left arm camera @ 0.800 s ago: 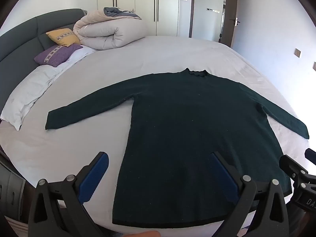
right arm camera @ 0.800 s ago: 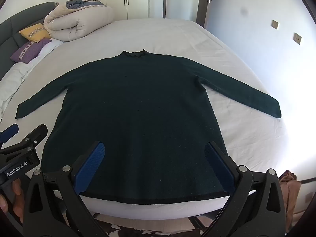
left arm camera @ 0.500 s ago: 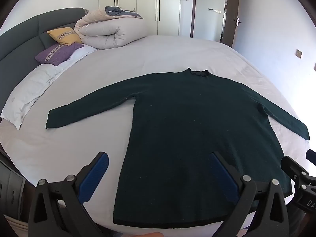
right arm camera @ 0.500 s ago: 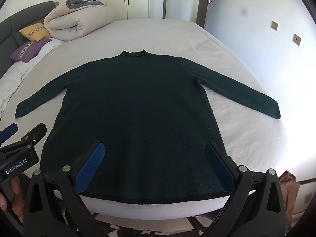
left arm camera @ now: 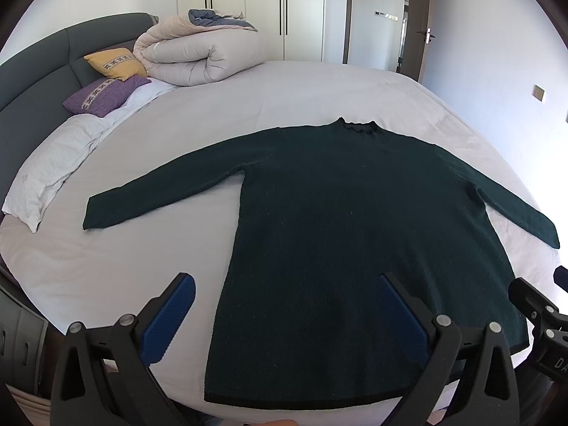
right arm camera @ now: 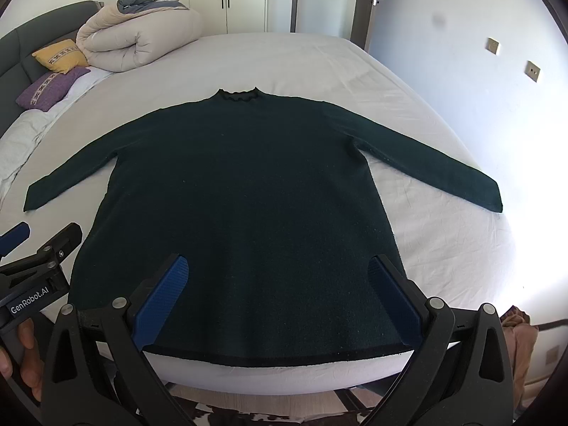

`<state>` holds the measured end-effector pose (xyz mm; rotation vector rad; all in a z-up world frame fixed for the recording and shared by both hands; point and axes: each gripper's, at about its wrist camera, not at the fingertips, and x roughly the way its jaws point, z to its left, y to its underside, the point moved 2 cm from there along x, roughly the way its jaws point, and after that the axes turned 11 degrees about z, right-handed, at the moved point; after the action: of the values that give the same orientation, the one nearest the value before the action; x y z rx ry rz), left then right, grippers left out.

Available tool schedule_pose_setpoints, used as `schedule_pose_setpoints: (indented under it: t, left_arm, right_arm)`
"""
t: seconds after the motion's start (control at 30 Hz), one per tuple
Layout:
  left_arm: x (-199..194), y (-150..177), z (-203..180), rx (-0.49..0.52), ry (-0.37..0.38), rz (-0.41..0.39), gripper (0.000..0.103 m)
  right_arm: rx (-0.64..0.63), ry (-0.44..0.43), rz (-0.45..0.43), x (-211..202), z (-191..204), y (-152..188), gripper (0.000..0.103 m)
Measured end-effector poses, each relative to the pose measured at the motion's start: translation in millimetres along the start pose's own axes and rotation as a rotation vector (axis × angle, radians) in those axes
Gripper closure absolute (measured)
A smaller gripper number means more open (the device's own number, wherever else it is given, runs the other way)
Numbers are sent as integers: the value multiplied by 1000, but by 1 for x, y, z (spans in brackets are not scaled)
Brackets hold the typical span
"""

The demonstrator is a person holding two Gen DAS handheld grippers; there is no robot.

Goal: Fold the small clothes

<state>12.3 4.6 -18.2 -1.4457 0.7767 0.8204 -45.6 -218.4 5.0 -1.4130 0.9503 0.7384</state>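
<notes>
- Left wrist view, far left: a dark grey padded headboard (left arm camera: pixel 32 67) runs along the bed's edge, with a white pillow (left arm camera: pixel 46 170) lying below it.
- A purple cushion (left arm camera: pixel 103 97) rests on the pillow's far end, and a yellow cushion (left arm camera: pixel 115 64) leans just behind it.
- A rolled beige duvet (left arm camera: pixel 198 55) sits beside the cushions, in front of the white wardrobe doors (left arm camera: pixel 266 10).
- The left gripper (left arm camera: pixel 287 314) hangs over the near part of the bed, its blue-padded jaws spread wide with nothing clamped; one pad is above bare sheet, the other above the sweater's lower body.
- The dark green sweater (left arm camera: pixel 355 241) lies flat and face-up on the white bed sheet (left arm camera: pixel 284 96), collar away from the camera, hem with its black trim at the near edge of the mattress, both sleeves stretched out to the sides.
- At the right border of this view, part of the other black tool shows.
- Right wrist view, far left: a hand (right arm camera: pixel 25 351) grips the handle of the left tool, which carries a "GenRobot.AI" label.
- The right gripper (right arm camera: pixel 280 298) hovers above the sweater's hem, jaws fully apart and empty, both pads over the dark knit.
- The sweater's right sleeve (right arm camera: pixel 426 163) reaches toward the bed's right edge, lying on wrinkled sheet.
- Two wall switches (right arm camera: pixel 511 58) sit on the white wall to the right, and a brown door frame (right arm camera: pixel 362 3) stands beyond the bed.
</notes>
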Motion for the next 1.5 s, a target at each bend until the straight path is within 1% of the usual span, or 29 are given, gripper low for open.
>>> schedule_pose_setpoints:
  t: [1.5]
  left_arm:
    - [2,0,-4,4,-4,6,0]
  right_arm:
    - [-4,8,0,0,3,2,0]
